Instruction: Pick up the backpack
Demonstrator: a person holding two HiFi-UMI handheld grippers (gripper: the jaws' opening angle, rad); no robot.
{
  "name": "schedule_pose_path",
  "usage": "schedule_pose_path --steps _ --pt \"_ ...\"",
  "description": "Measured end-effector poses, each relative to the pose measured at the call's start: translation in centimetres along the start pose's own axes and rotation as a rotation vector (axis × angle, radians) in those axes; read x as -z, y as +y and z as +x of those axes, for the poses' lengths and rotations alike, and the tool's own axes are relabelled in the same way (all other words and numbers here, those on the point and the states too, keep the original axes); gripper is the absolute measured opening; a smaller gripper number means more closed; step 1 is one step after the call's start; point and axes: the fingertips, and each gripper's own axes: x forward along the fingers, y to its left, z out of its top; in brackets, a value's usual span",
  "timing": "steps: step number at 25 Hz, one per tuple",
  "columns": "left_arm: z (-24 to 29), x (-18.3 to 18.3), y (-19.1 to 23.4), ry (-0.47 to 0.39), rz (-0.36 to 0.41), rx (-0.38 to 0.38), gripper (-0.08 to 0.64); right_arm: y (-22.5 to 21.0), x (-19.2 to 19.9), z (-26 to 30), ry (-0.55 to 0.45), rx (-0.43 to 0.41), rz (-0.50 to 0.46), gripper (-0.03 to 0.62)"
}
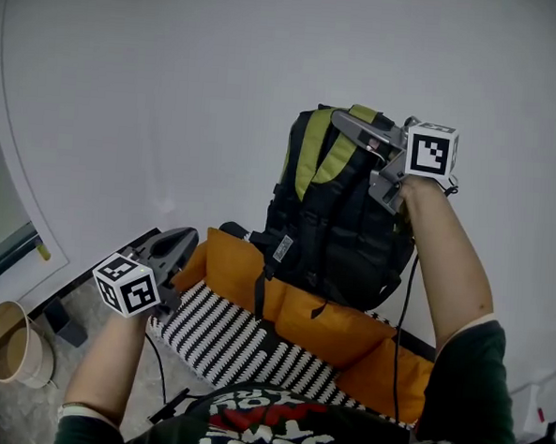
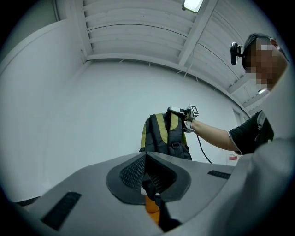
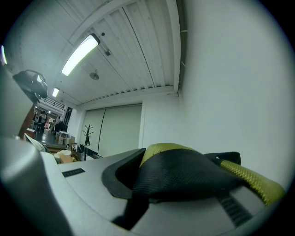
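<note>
The backpack is black with yellow-green shoulder straps and hangs upright in front of the white wall. My right gripper is shut on its top handle, the arm stretched out to it. In the right gripper view the black and green webbing fills the closed jaws. The left gripper view shows the backpack hanging from the right gripper; its bottom is hidden there. My left gripper sits low at the left, shut and empty, apart from the backpack.
Below the backpack stands an orange cushioned seat with a black-and-white striped cloth on it. A round tan bin stands on the floor at the far left. A dark cable runs down beside my right arm.
</note>
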Motion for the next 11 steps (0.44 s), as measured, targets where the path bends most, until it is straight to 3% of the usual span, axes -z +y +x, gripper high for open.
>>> schedule_pose_path --steps 11 --pt "0.54 0.20 0.17 0.008 -0.007 -0.001 0.011 -0.51 0.15 0.05 -0.002 -0.011 0.009 0.040"
